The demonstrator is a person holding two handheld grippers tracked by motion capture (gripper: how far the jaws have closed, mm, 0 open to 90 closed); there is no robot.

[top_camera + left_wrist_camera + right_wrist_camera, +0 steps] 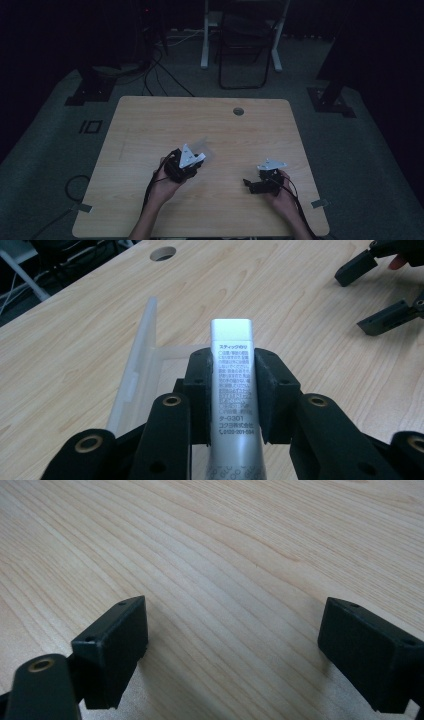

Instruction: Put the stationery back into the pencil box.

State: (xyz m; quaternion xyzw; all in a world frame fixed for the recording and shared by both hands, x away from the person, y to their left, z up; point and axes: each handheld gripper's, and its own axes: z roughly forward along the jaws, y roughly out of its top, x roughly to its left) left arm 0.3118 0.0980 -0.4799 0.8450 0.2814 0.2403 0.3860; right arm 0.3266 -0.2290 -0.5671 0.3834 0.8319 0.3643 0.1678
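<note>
High view looks down from above on the whole counter (150, 120), while both claw cameras skim close over its shared wood.

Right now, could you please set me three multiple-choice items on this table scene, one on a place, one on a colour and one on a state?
1. Where does the clear plastic case lie?
A. on the table, beyond the left gripper
B. between the right gripper's jaws
C. on the floor

2. What colour is the glue stick?
A. red
B. silver
C. green

3. How does the right gripper stand?
A. shut on the case
B. shut on the stick
C. open, nothing between its jaws

Answers: 1 A, the case rests on the wooden table past the left gripper. 2 B, its body is silver with printed text. 3 C, bare wood shows between its spread jaws.
</note>
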